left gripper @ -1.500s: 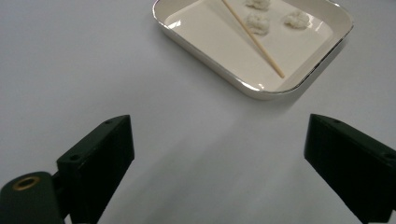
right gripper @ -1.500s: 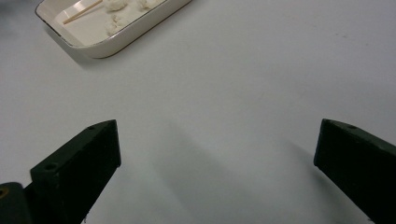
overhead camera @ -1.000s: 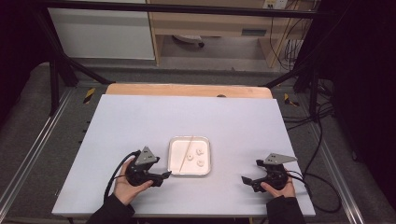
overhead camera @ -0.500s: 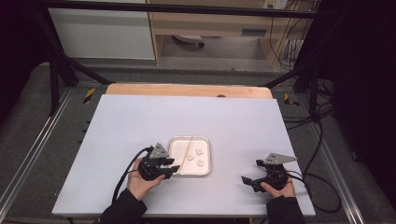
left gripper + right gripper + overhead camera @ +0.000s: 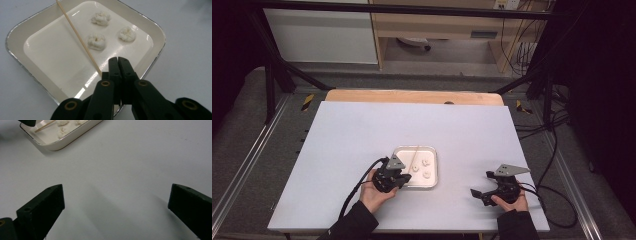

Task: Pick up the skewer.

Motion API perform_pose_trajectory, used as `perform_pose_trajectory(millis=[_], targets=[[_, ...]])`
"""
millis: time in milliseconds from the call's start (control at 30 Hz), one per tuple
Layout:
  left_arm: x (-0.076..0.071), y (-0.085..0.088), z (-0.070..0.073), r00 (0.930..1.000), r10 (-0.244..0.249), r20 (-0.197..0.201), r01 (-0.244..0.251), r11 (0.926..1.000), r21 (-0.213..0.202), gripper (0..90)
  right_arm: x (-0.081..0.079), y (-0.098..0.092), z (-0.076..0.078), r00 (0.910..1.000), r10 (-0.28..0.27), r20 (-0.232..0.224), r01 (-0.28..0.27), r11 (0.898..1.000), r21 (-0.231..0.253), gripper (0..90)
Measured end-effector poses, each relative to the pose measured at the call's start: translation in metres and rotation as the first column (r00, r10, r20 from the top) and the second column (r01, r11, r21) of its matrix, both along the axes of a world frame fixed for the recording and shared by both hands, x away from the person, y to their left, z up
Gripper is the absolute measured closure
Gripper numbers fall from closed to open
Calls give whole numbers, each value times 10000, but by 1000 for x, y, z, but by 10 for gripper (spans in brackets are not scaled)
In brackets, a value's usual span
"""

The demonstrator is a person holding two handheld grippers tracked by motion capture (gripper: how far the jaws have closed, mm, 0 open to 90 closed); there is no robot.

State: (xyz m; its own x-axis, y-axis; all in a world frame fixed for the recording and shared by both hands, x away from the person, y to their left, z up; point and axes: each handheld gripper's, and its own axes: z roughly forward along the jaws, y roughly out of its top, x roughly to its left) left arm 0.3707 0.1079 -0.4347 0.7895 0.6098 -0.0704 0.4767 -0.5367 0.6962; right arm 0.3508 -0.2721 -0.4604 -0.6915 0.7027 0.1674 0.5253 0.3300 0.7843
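Observation:
A white square tray (image 5: 15,37) holds three small white lumps (image 5: 96,41) and a thin wooden skewer (image 5: 77,37) that lies slanted across it. My left gripper (image 5: 117,60) hangs over the tray's near edge; its jaws have just been closing and now stand pressed together, with nothing seen between them. The skewer's near end stops against the outer side of the left jaw. In the high view the left gripper (image 5: 403,176) is at the tray's (image 5: 434,167) left edge. My right gripper (image 5: 477,194) rests open on the table, right of the tray, jaws wide apart (image 5: 116,191).
The pale table top (image 5: 352,135) spreads wide around the tray. Its wooden back edge (image 5: 412,96) runs behind. Black frame rails and cables stand off the table's sides. In the right gripper view the tray (image 5: 65,141) lies at the upper left.
The left hand has moved right, from beside the tray onto its left edge, and the left jaws have shut. The right hand has stayed in place.

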Motion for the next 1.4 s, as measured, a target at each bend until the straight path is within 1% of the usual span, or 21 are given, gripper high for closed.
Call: perform_pose_trajectory(millis=[100,333,600,633,800,867,933,967,1000,1033,1067,1100,1133,1167,1200,1233,1267,1300,1333,1367,1400], targets=[[0,-3,-5,9999,-95,-42,96,9996,271,900,0,0,0,10000,7,50,-7,10000,-8,12],[1,-3,-8,9999,-7,-118,13,9989,458,900,0,0,0,10000,8,3,-8,10000,-1,12],[1,2,-7,9996,292,31,-293,9972,694,900,0,0,0,10000,11,23,-11,10000,-7,12],[1,3,-6,9992,382,91,-388,9961,789,900,0,0,0,10000,1,1,-1,10000,2,12],[1,6,-6,9985,532,102,-538,9958,742,900,0,0,0,10000,9,14,-9,10000,-8,12],[1,7,-4,9979,620,178,-631,9956,689,900,0,0,0,10000,3,4,-3,10000,-2,12],[0,8,-2,9970,736,226,-747,9957,549,900,0,0,0,10000,-5,3,5,10000,-3,12],[1,10,2,9949,970,290,-982,9943,408,892,0,0,0,10000,3,15,-3,10000,-11,12],[1,10,2,9949,970,290,-982,9943,408,869,0,0,0,10000,3,15,-3,10000,-11,12],[3,10,4,9908,1298,379,-1311,9907,352,837,0,0,0,10000,10,23,-10,10000,-11,12],[3,10,4,9908,1298,379,-1311,9907,352,805,0,0,0,10000,10,23,-10,10000,-11,12],[5,10,5,9863,1591,430,-1605,9866,307,760,0,0,0,10000,7,2,-7,10000,-10,12],[5,10,5,9863,1591,430,-1605,9866,307,731,0,0,0,10000,7,2,-7,10000,-10,12],[8,9,5,9825,1821,393,-1832,9827,256,705,0,0,0,10000,11,20,-11,10000,-19,12],[8,9,5,9825,1821,393,-1832,9827,256,687,0,0,0,10000,11,20,-11,10000,-19,12],[10,6,5,9782,2043,377,-2055,9782,293,671,0,0,0,10000,-9,-6,9,10000,-7,12],[10,6,5,9782,2043,377,-2055,9782,293,663,0,0,0,10000,-9,-6,9,10000,-7,12],[13,3,4,9752,2189,340,-2200,9749,332,660,0,0,0,10000,10,24,-10,10000,-20,12],[13,3,4,9752,2189,340,-2200,9749,332,660,0,0,0,10000,11,27,-11,10000,-25,12],[16,-1,2,9727,2297,326,-2309,9721,403,661,0,0,0,10000,5,11,-5,10000,-18,12],[16,-1,2,9727,2297,326,-2309,9721,403,668,0,0,0,10000,5,11,-5,10000,-18,12]])
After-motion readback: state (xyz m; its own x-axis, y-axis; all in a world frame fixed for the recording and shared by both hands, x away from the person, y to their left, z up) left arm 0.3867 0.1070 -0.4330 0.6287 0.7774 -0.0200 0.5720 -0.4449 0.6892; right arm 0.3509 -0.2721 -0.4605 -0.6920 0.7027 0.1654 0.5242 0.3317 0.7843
